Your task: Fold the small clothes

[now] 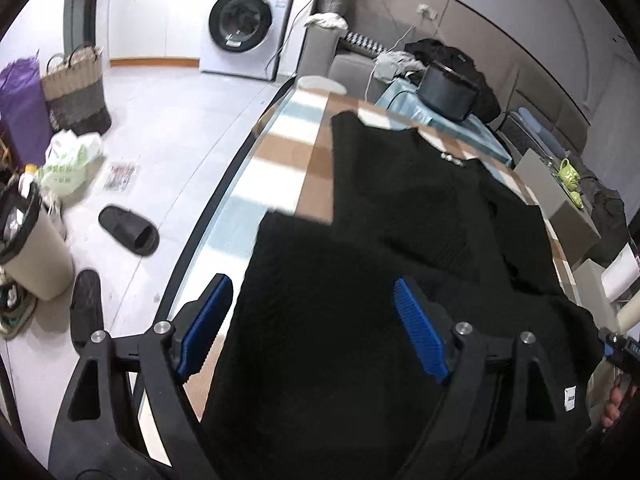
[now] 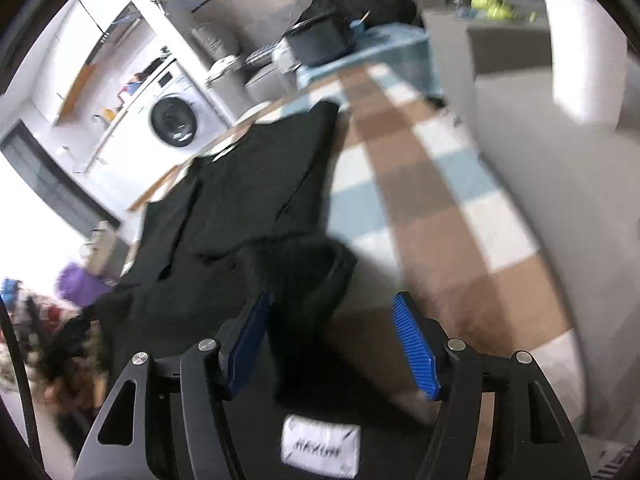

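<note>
A black knitted garment [image 1: 400,208] lies spread on the checked tablecloth [image 1: 280,148], its neck towards the far end and one side folded over the middle. My left gripper [image 1: 314,322] hovers over the garment's near left part, open, with the cloth lying below its wide-set blue pads [image 1: 420,332]. In the right wrist view the same garment [image 2: 240,192] stretches away to the left. My right gripper [image 2: 332,342] is open above a bunched near corner of the cloth [image 2: 308,280], which sits beside the left pad [image 2: 250,344]; neither pad presses it.
The table edge [image 1: 224,208] runs along the left, with the floor below holding black slippers [image 1: 128,228], a bin [image 1: 32,248], a woven basket [image 1: 76,88] and a washing machine [image 1: 244,24]. A black pot [image 1: 446,90] stands at the far end. A person's fingers [image 1: 612,404] show at the right.
</note>
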`<state>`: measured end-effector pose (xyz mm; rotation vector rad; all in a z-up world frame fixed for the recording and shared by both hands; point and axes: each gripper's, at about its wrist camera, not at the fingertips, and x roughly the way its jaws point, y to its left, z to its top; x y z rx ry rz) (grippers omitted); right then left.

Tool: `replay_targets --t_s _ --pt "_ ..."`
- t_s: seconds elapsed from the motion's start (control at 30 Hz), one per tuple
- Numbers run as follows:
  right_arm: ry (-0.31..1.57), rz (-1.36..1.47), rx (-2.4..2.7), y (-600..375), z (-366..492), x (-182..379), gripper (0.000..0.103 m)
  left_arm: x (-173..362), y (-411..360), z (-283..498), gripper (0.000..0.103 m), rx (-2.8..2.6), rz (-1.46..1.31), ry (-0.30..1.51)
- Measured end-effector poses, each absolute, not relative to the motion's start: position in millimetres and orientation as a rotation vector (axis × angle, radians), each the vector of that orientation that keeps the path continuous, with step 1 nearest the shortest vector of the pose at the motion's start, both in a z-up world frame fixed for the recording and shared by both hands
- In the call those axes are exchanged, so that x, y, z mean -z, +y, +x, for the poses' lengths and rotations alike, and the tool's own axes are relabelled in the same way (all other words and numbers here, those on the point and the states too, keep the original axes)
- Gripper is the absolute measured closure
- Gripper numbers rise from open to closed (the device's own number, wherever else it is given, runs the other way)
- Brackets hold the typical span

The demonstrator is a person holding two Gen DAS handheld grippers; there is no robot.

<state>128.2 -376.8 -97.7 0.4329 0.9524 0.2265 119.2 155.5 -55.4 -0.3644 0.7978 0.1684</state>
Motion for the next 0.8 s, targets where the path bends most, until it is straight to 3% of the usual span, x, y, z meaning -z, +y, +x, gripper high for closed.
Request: replay_targets --t_s 0.17,0.23,0.27,0.3,0.43,0.53,0.6,0.7,0.73,0.77,0.8 --pt "0.957 0.469 -0.392 -363 123 107 0.038 62 154 115 0.022 -0.176 -0.375 0.809" --pt "0.952 0.414 -0.39 -353 128 110 0.059 63 153 115 0.022 -0.176 -0.377 0.812" --pt "0.948 0.398 -0.393 -350 132 111 0.085 64 153 115 0.022 -0.177 -0.379 0.817" --pt "0.94 0.392 -0.389 -348 138 111 0.098 64 153 115 0.022 -0.179 -0.377 0.82" --pt "0.845 0.457 -0.226 -379 159 101 0.098 64 154 114 0.022 -0.191 -0.372 0.82" --pt "0.904 0.485 -0.225 -385 168 109 0.083 70 158 115 0.022 -0.196 -0.384 0.839" --pt "0.917 0.484 -0.275 -383 165 114 0.06 77 160 118 0.022 -0.198 -0.389 0.859" --pt "0.928 0.508 -0.34 -379 162 122 0.057 90 162 124 0.022 -0.189 -0.411 0.9" --pt "0.935 0.49 -0.328 -376 163 124 0.057 93 163 125 0.026 -0.185 -0.417 0.906" --pt "0.941 0.467 -0.309 -371 164 126 0.059 95 162 127 0.042 -0.177 -0.422 0.908" --pt "0.943 0.456 -0.308 -367 166 128 0.074 96 161 129 0.054 -0.161 -0.424 0.901"
